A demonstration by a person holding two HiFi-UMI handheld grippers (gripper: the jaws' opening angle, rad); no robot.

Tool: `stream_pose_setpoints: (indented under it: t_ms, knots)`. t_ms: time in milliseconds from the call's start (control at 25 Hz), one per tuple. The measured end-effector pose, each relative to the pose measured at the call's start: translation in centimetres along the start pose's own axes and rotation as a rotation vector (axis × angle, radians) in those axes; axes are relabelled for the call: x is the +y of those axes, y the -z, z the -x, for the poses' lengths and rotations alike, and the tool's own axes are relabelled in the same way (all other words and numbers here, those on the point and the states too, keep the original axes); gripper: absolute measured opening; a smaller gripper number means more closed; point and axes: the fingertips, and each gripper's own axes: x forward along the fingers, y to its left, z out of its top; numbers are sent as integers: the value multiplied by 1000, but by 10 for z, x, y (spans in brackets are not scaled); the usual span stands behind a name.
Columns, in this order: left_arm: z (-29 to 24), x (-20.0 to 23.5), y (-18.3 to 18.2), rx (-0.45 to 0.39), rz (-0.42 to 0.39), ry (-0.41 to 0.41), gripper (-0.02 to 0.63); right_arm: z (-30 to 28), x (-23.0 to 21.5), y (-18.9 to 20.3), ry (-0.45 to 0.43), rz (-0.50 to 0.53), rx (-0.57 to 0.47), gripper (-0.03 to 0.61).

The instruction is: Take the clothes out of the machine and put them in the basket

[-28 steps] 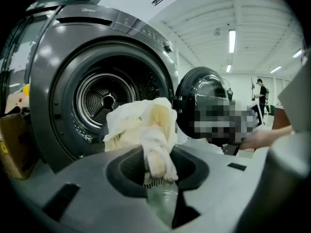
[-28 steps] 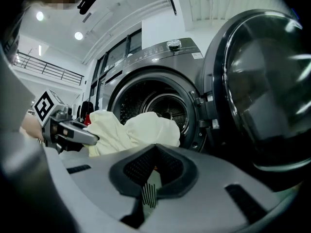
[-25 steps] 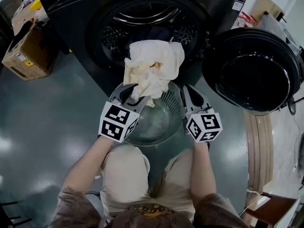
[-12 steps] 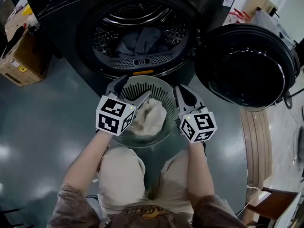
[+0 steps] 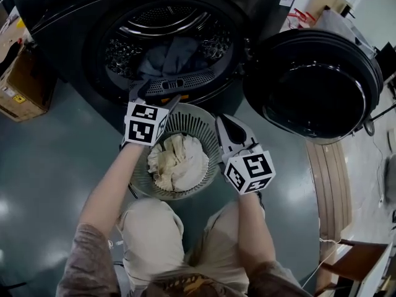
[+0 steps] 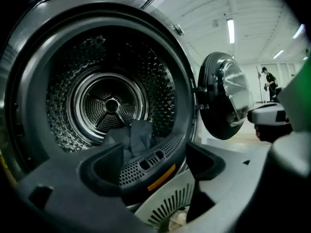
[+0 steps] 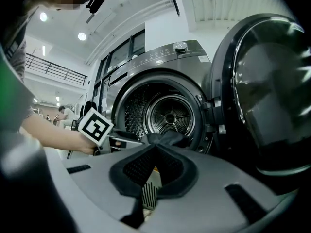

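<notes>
Clothes were seen in two places: a crumpled cream cloth lay bunched in soft folds in the basket, and a dark blue-grey garment lay slumped on the bottom of the drum. The basket was round and pale, with its wall cut into narrow upright slats, and it was set on the floor just in front of the machine. The drum was of bright metal, dimpled and perforated all round, with a spoked hub at the back. A curved perforated grille was seen along the lip of the opening.

The left gripper was held over the far rim of the basket, pointed at the opening. Its jaws had just been opening and were spread wide, with nothing between them. The right gripper was held beside the basket's right rim, its dark ribbed pads brought together at the tips and nothing gripped.

The round door, glossy black and bowl-shaped, was swung fully open at the right. The floor was smooth and shiny. A cardboard box stood at the machine's left.
</notes>
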Motion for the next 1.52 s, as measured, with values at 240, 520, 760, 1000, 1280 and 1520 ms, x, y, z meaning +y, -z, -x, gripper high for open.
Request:
stream_pose_setpoints:
  t_ms: [240,520,760,1000,1280,1520]
  knots:
    - [-43,46,1,10,-13,-101,403,-6,10,0,-20,9,7,-3]
    - [-84,83,-5,42,-27,-174,411,-8,7,3,-5,11,20,-3]
    - [-113,105,6,120,8,-205,413,-7,4,4,6,12,26,-3]
    - [-125,111,9,155,1,-240,416,-5,-2,5,22,5,26,-3]
    - [-122,130,3,129,44,-308,436,-7,-4,7,21,6,34,-3]
    - [-126,127,10,194,-2,-303,379,-9,0,8,12,7,37,-3]
